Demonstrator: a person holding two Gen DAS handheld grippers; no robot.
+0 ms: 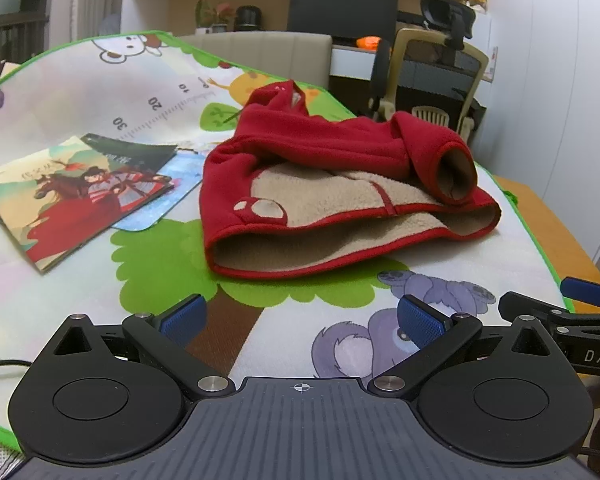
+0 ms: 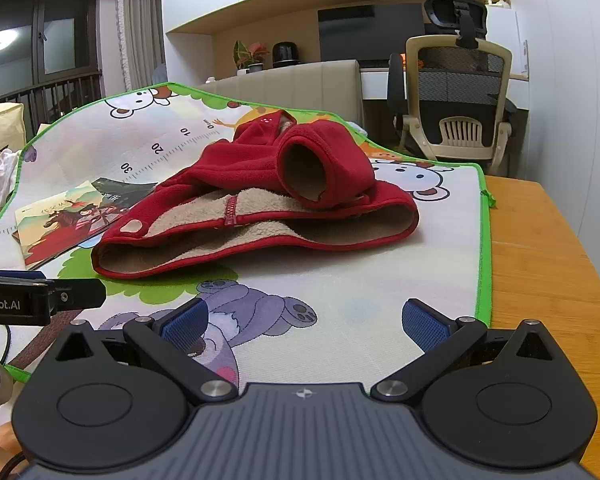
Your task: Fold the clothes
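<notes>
- We hold our left gripper (image 1: 300,322) and right gripper (image 2: 304,326) wide open, both empty.
- The red fleece jacket (image 1: 332,184) lies just ahead of both on the play mat (image 2: 360,280), loosely bunched, 1 sleeve (image 2: 324,164) flopped on top.
- We judge folding barely begun; every neat fold remains.

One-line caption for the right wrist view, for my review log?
Open right gripper hovers over a cartoon play mat, short of a crumpled red fleece jacket with beige lining.
</notes>
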